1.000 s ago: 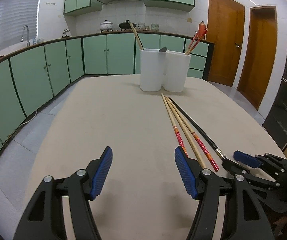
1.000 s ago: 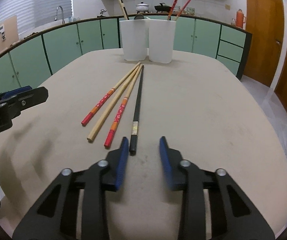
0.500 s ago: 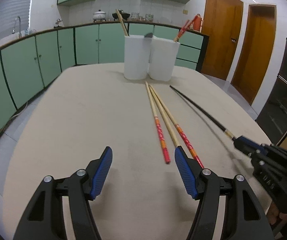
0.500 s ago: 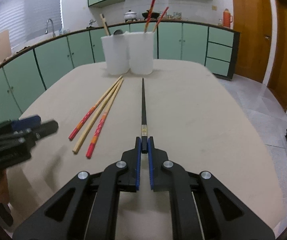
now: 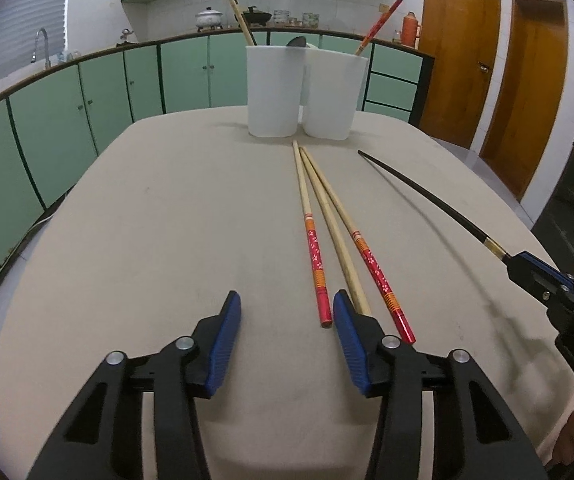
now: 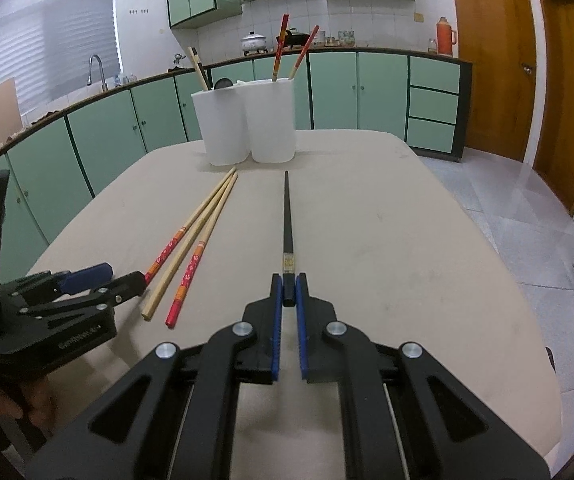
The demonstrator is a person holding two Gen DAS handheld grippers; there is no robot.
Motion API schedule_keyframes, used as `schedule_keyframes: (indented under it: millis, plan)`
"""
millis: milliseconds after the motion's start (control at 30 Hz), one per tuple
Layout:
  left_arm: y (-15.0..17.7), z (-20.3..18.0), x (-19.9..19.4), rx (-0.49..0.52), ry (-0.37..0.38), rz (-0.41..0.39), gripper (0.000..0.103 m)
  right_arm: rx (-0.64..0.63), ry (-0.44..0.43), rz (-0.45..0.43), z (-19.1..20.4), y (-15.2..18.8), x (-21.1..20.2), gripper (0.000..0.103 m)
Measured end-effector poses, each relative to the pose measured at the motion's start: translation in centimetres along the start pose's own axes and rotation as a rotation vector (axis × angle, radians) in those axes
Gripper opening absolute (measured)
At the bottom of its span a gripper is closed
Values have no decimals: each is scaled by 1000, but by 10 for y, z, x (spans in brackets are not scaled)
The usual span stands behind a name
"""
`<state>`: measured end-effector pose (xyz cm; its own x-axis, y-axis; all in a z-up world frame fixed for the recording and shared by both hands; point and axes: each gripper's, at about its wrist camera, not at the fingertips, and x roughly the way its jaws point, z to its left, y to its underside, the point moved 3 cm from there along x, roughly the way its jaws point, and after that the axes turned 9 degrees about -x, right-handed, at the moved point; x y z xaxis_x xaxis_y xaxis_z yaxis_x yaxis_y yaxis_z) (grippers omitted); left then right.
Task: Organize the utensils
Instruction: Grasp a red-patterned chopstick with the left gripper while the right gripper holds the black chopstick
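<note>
Four chopsticks are still waiting outside the holders, so the sorting is looking partly done. Beyond them the two white plastic utensil tubs [image 6: 247, 124] are standing side by side, touching, at the far end of the beige table [image 5: 135, 240]: the left tub [image 5: 273, 90] is holding a plain wooden chopstick and a dark spoon-like piece, the right tub [image 5: 333, 94] two red-patterned chopsticks. Three chopsticks are lying on the table just ahead of the left gripper [image 5: 287, 320]: two red-patterned ones [image 5: 314, 254] flanking a plain wooden one [image 5: 337, 236]. That gripper's jaws have just been narrowing, gripping nothing. The right gripper [image 6: 289, 294] is pinching the black chopstick [image 6: 287, 216] by its butt end, lifted and pointing toward the tubs.
</note>
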<state>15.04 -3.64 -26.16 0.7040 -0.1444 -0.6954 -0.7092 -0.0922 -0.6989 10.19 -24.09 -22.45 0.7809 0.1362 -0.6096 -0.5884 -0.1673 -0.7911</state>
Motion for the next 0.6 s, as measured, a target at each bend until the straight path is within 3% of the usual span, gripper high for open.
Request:
schedule_keyframes:
  millis: [133, 200, 300, 367, 600]
  plan:
    - [1, -5, 3, -1, -11, 3, 48, 10, -6, -9, -1, -2, -2, 6]
    - [1, -7, 3, 1, -11, 6, 40, 10, -7, -12, -2, -2, -3, 6]
    - [1, -9, 4, -2, -13, 5, 25, 12, -6, -16, -3, -3, -5, 6]
    - [1, -10, 5, -5, -2, 5, 5, 12, -6, -15, -3, -3, -5, 6]
    - [-6, -12, -11, -17, 48, -24, 5, -10, 1, -23, -3, -7, -8, 6]
